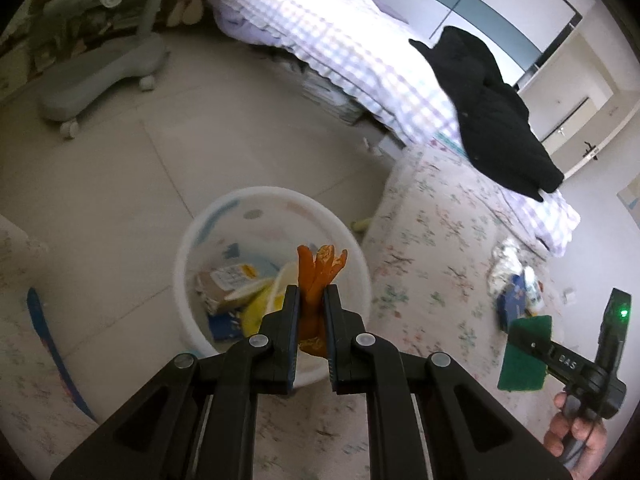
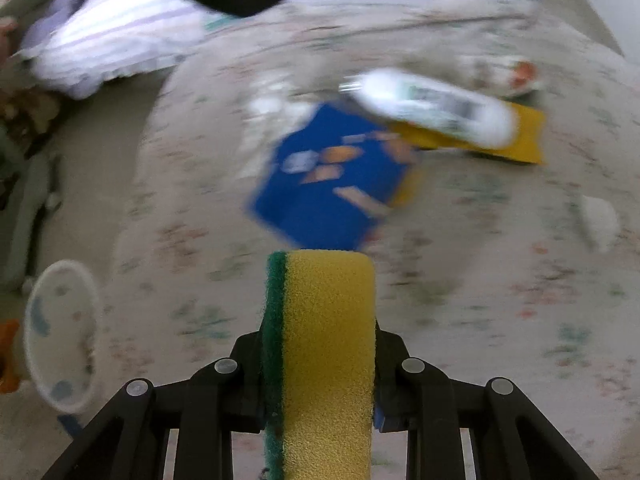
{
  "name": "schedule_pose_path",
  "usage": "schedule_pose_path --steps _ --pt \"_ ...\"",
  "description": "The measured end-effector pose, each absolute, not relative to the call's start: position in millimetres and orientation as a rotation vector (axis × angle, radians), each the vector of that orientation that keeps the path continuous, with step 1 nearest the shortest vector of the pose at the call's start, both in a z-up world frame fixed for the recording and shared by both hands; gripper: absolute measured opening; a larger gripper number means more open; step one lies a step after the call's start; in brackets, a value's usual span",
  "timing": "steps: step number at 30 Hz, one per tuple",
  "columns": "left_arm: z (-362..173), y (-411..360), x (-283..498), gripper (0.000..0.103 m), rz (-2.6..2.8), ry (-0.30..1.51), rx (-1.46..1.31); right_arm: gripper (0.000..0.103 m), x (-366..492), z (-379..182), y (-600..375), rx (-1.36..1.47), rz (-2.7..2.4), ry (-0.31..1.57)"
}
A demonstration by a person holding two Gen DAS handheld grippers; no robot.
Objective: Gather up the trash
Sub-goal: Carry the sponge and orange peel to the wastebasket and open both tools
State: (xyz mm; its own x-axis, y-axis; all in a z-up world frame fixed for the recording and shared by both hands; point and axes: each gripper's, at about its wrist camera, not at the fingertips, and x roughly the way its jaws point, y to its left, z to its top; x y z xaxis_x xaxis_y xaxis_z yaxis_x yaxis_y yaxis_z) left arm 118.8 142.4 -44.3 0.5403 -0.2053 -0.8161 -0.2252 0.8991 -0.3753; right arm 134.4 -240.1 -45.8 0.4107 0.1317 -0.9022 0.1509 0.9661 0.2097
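Left gripper (image 1: 311, 300) is clamped down on an orange peel (image 1: 318, 276), jaws nearly closed with just the peel squeezed between them, and it's hanging right over the bin (image 1: 208, 224). The bin is a white plastic tub on the tile floor (image 1: 120, 160), pushed up against the edge of the bed (image 1: 432, 240), and it already has stuff in it: some yellow scraps, a printed wrapper, something blue at the bottom.

Right gripper (image 2: 320, 344) has a sponge (image 2: 324, 340) pinched between its fingers, yellow foam with the green scrubby side on the left, jaws about as wide apart as the sponge is thick. From the left camera you can see that same sponge (image 1: 525, 354) held up over the flowery bedsheet, with the hand (image 1: 576, 436) around the handle.

Further out on the bed there's a little pile of trash: a blue packet (image 2: 336, 184), a white wrapper (image 2: 432, 106) lying partly on a yellow one (image 2: 524, 140), and something crumpled and whitish off to the right (image 2: 598, 220). The right view is pretty smeared with motion so I can't read any labels.

Past that there's a checked purple blanket (image 1: 340, 48) with a black jacket (image 1: 488, 108) thrown on top, and a grey wheeled chair base (image 1: 100, 76) across the floor.
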Motion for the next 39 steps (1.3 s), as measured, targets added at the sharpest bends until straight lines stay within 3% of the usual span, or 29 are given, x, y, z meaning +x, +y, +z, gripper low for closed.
schedule_pose_path --steps 2,4,6,8,21,35,36,37,39 --pt "-48 149 120 0.016 0.042 1.004 -0.457 0.031 137 -48 -219 0.272 0.030 1.152" --pt "-53 155 121 0.028 0.085 1.028 -0.432 0.031 138 -50 -201 0.268 0.064 1.155" --pt "-58 162 120 0.073 0.142 1.060 -0.407 0.031 141 -52 -181 0.263 0.106 1.155" --pt "-59 166 115 0.081 0.190 1.062 -0.364 0.031 143 -53 -165 0.260 0.145 1.156" --pt "-53 195 80 0.094 0.236 1.071 -0.218 0.032 154 -64 -84 0.235 0.314 1.160" --pt "-51 211 70 0.096 0.232 1.078 -0.241 0.033 171 -75 -15 0.237 0.434 1.129" --pt "-51 212 70 0.096 0.232 1.078 -0.240 0.039 171 -75 -12 0.235 0.444 1.123" --pt "-51 212 70 0.096 0.232 1.078 -0.241 0.057 171 -74 -8 0.234 0.459 1.116" --pt "-51 212 69 0.096 0.229 1.081 -0.241 0.074 170 -71 -2 0.235 0.466 1.096"
